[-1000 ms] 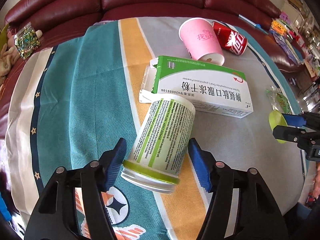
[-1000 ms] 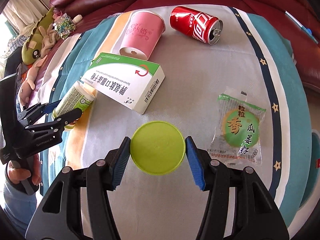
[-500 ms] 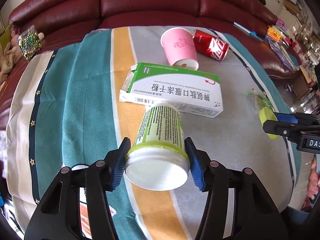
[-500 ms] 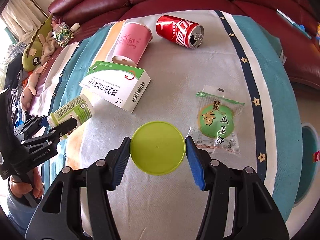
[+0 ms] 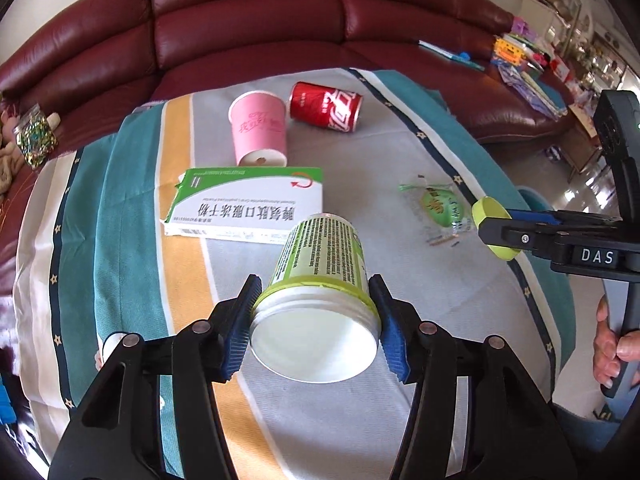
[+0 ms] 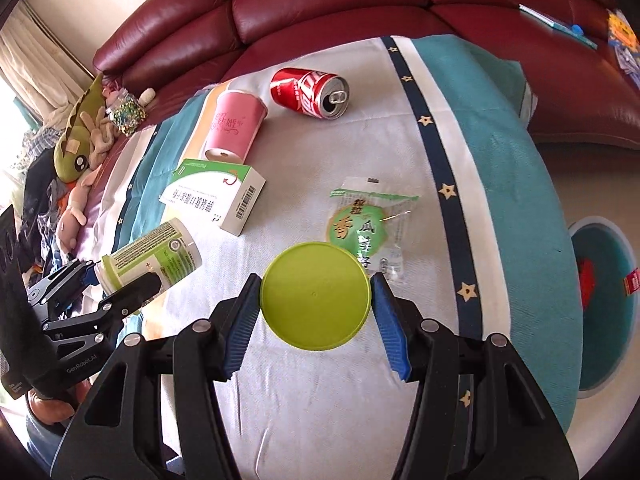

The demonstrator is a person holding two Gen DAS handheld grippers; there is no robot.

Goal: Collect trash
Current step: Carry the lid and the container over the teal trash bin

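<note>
My left gripper [image 5: 314,326] is shut on a white jar with a green label [image 5: 320,276], held above the table with its open mouth toward the camera. It also shows in the right wrist view [image 6: 150,254]. My right gripper [image 6: 314,314] is shut on the jar's round lime-green lid [image 6: 315,295], held above the table; the lid shows edge-on in the left wrist view [image 5: 494,232]. On the table lie a green and white medicine box [image 5: 244,210], a pink paper cup [image 5: 259,128], a red cola can [image 5: 325,107] and a green snack packet [image 6: 370,228].
The table wears a striped cloth [image 5: 120,220] of teal, orange and grey. A dark red leather sofa [image 5: 248,24] curves behind it. Plush toys [image 6: 76,148] and a bag of sweets [image 5: 34,140] lie on the sofa at left. A teal bin [image 6: 604,304] stands on the floor at right.
My left gripper has closed on the jar and lifted it off the table, tipping its mouth toward the camera. My right gripper has risen with the lid; both have pulled back from the table.
</note>
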